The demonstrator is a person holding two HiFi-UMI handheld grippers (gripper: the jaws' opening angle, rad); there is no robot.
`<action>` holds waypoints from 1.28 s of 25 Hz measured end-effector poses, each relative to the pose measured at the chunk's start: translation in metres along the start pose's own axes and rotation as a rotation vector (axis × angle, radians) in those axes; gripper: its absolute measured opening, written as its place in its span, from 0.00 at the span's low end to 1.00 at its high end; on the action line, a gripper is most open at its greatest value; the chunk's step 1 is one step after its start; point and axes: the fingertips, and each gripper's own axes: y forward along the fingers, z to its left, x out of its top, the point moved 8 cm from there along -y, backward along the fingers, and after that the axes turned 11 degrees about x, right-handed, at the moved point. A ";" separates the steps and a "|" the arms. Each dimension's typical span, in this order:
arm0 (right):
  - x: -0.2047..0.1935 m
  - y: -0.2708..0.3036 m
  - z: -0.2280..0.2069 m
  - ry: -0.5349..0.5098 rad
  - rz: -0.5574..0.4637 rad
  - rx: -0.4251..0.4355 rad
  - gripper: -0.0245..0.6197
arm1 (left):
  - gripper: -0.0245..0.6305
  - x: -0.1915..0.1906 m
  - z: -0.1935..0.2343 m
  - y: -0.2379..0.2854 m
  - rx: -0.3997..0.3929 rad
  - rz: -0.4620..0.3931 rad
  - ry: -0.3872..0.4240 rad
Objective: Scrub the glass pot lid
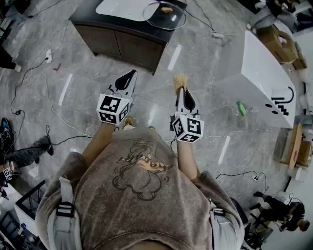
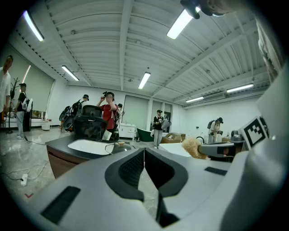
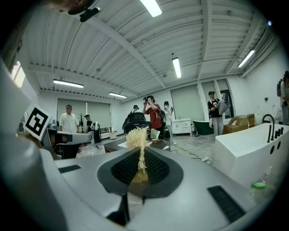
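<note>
Right now two tools are held out level in front of the person, one in each hand, each with one marker cube at its rear. The left tool has its jaws pressed together along their whole length, with nothing between them. The right tool is pinching one straw-coloured fibre scrubber, whose frayed tuft sticks out beyond the jaw tips. The two tools sit side by side and apart, the left one angled toward one o'clock and the right one toward twelve.

Further out at twelve o'clock stands one dark worktop with one white basin set into it. The single glass pot lid lies on the worktop at the basin's three o'clock edge, well apart from both tools. At two o'clock is one white bathtub, and one small green thing lies on the grey floor just beside it. Several cables trail across the floor from nine to eleven o'clock.
</note>
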 end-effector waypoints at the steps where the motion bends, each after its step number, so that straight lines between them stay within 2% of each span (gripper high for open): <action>1: 0.000 0.001 0.001 -0.001 0.000 0.000 0.10 | 0.07 0.000 0.001 0.000 0.000 -0.001 0.001; 14: -0.002 0.006 0.007 0.033 -0.019 -0.003 0.10 | 0.07 0.000 0.008 0.003 -0.022 0.005 0.008; 26: -0.005 0.035 0.033 0.026 -0.053 -0.055 0.10 | 0.07 -0.001 0.041 0.018 -0.107 0.007 0.058; 32: -0.003 0.052 0.035 0.020 -0.059 -0.061 0.10 | 0.07 0.001 0.053 0.031 -0.129 0.008 0.057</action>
